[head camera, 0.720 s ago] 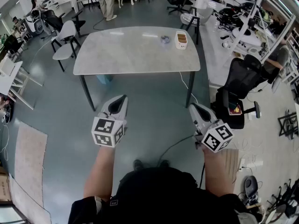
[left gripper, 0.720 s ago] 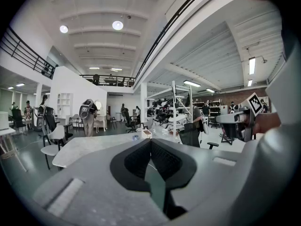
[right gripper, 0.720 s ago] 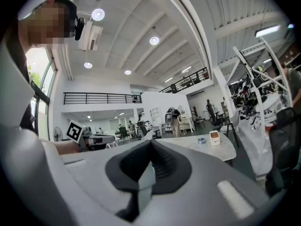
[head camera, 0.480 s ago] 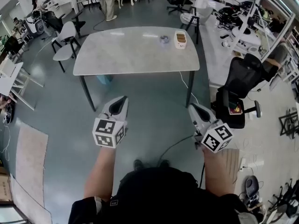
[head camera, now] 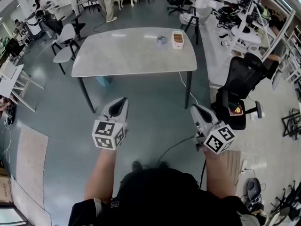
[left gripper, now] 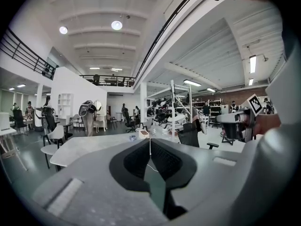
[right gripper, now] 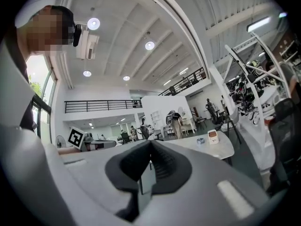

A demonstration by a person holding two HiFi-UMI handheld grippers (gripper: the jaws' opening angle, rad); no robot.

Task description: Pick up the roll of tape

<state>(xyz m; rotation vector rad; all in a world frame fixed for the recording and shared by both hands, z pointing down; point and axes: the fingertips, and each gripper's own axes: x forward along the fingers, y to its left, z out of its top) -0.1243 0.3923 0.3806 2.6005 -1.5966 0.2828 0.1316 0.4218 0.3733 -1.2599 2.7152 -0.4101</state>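
Note:
The roll of tape (head camera: 161, 40) is small and bluish and lies near the far edge of a pale table (head camera: 127, 55), just left of a white box (head camera: 177, 39). In the left gripper view the roll of tape (left gripper: 132, 137) shows far off beyond the jaws; in the right gripper view the roll of tape (right gripper: 201, 141) sits beside the white box (right gripper: 213, 136). My left gripper (head camera: 123, 99) and right gripper (head camera: 193, 108) hover over the floor well short of the table. Both point toward it, jaws shut with nothing between them.
White chairs (head camera: 66, 46) stand left of the table, and a black office chair (head camera: 244, 79) stands at the right by cluttered desks. A person (head camera: 107, 1) stands beyond the table. A cable (head camera: 181, 142) trails across the floor between the grippers.
The table and its objects have shifted slightly left in the head view. Both grippers keep the same places and stay shut.

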